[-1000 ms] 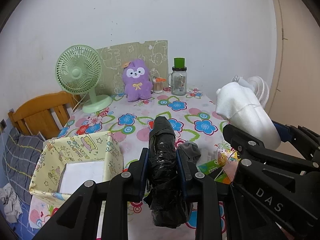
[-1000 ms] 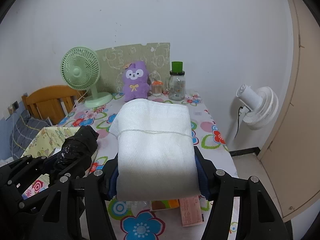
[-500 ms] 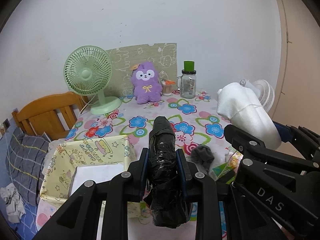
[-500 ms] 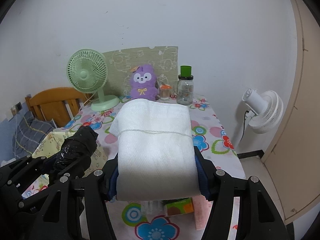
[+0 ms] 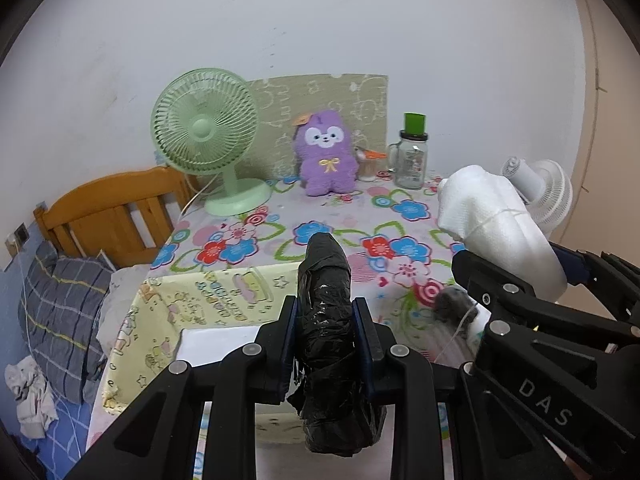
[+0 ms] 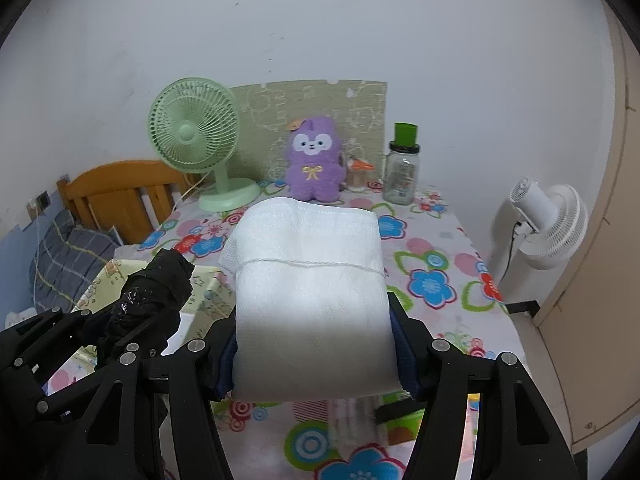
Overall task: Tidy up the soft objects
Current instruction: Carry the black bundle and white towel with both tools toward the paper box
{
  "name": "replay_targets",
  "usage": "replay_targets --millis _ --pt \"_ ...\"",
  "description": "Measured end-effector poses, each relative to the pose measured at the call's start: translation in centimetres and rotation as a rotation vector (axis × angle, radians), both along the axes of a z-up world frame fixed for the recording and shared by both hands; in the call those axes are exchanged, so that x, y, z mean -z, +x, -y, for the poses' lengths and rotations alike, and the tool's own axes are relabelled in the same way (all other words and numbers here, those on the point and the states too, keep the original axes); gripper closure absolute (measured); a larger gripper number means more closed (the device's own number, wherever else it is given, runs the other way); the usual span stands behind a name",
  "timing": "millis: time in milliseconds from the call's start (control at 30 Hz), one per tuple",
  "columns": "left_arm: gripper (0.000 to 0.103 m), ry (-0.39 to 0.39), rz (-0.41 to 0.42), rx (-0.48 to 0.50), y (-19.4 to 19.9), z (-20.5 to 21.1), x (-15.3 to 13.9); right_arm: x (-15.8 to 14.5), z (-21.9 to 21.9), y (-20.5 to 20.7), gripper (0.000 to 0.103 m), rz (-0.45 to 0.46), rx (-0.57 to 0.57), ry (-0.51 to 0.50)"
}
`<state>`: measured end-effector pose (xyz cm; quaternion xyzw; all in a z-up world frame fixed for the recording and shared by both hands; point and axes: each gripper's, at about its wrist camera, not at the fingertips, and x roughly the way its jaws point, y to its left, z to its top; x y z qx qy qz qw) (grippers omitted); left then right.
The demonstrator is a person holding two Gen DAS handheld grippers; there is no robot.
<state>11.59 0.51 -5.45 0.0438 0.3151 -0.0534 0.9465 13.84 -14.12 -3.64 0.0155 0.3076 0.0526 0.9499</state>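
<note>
My left gripper (image 5: 325, 340) is shut on a black plastic-wrapped roll (image 5: 326, 332) that sticks up between its pads, held above the near edge of a yellow cartoon-print fabric box (image 5: 200, 300). My right gripper (image 6: 312, 344) is shut on a white folded cloth bundle tied with string (image 6: 308, 280), carried above the floral table (image 6: 432, 256). In the left wrist view the white bundle (image 5: 500, 224) is at the right; in the right wrist view the black roll (image 6: 156, 292) is at the left. A small grey soft lump (image 5: 450, 304) lies on the table.
At the table's back stand a green desk fan (image 5: 208, 140), a purple plush toy (image 5: 326, 152), a small cup and a glass jar with a green lid (image 5: 412, 156). A wooden headboard (image 5: 108, 208) and bedding are left; a white floor fan (image 6: 548, 228) is right.
Both grippers have drawn back from the table with their loads still held; the fan, the plush and the jar look farther away and the yellow box has slid toward the middle of the left view.
</note>
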Motion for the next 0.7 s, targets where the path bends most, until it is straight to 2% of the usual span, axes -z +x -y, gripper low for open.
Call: replay_targets --millis 700 --pt "0.077 0.005 -0.052 -0.095 1.8 -6.3 1.9 1.2 -7.7 2.9 0.038 -0.051 -0.126 -0.002"
